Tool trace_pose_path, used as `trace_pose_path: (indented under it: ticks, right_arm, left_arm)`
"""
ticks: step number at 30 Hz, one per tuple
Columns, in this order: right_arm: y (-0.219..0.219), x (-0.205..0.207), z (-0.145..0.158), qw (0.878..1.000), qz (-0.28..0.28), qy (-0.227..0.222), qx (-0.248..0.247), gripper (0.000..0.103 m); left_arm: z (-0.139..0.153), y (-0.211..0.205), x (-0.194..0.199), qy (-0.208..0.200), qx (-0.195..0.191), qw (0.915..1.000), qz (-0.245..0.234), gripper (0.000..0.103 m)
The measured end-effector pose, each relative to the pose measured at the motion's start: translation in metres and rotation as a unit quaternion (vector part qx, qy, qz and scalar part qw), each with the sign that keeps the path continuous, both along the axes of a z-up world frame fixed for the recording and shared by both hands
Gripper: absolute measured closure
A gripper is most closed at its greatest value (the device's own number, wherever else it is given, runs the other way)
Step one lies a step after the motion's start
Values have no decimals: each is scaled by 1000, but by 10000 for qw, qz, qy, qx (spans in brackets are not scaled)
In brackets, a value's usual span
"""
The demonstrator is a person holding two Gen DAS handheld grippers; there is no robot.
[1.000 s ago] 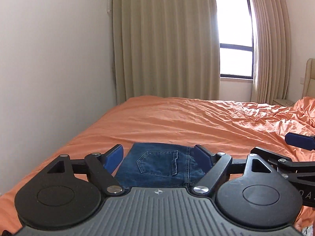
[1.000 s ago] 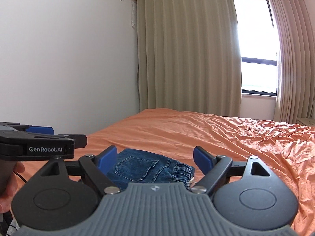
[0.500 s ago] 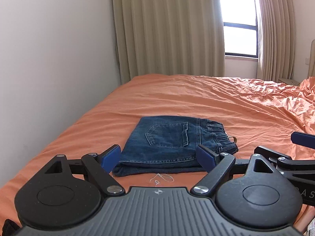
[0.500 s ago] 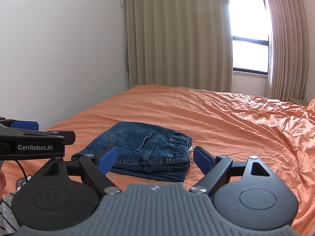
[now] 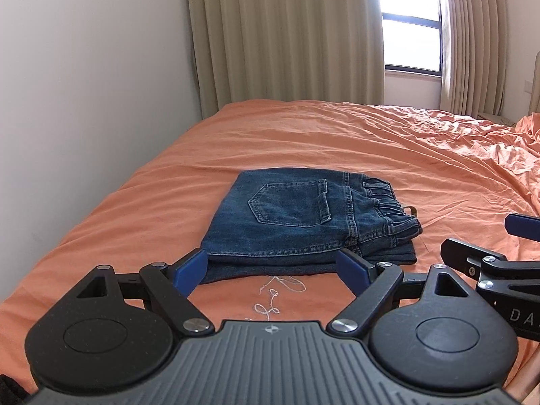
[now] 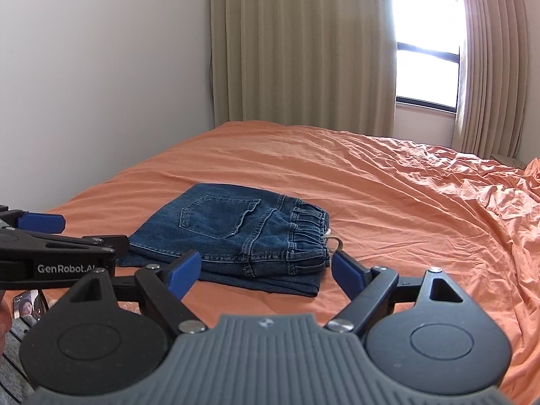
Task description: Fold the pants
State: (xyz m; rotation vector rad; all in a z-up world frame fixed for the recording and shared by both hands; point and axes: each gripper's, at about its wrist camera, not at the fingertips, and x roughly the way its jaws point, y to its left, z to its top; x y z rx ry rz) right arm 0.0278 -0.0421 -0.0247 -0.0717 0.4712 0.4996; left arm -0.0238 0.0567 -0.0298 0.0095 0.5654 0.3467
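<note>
- The jeans (image 5: pixel 303 222) lie folded in a neat pile on the orange bed (image 5: pixel 388 141), near the side by the white wall (image 5: pixel 84 84).
- A back pocket (image 5: pixel 290 202) shows on top of the pile, and the stretchy waistband (image 5: pixel 388 212) faces the right.
- The left gripper (image 5: pixel 273 270) is held just in front of the near edge of the jeans. Its two blue fingers (image 5: pixel 189 271) are spread wide apart and hold nothing.
- The right gripper (image 6: pixel 266 270) is also held near the front of the jeans. Its fingers are spread wide too, and nothing is between them.
- Neither gripper touches the jeans.
- Each gripper shows at the edge of the other's view, the left gripper with white letters on its side.
- A thin white thread (image 5: pixel 276 290) lies in loops on the sheet, just in front of the jeans.
- A small brown loop (image 6: pixel 335 243) sticks out beside the waistband.
- Long tan curtains (image 5: pixel 287 33) hang behind the bed, and a bright window (image 5: pixel 411 17) shows between them.
- A phone (image 6: pixel 28 305) with a lit screen sits low at the left of the right wrist view.
</note>
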Motion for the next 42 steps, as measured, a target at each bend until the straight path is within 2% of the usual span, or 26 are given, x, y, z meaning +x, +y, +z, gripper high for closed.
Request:
trace_pose_path:
  ticks: [42]
  right_arm:
    - [-9, -8, 7, 9997, -82, -25, 211, 22]
  left_arm:
    - [15, -6, -3, 24, 84, 9999, -92, 3]
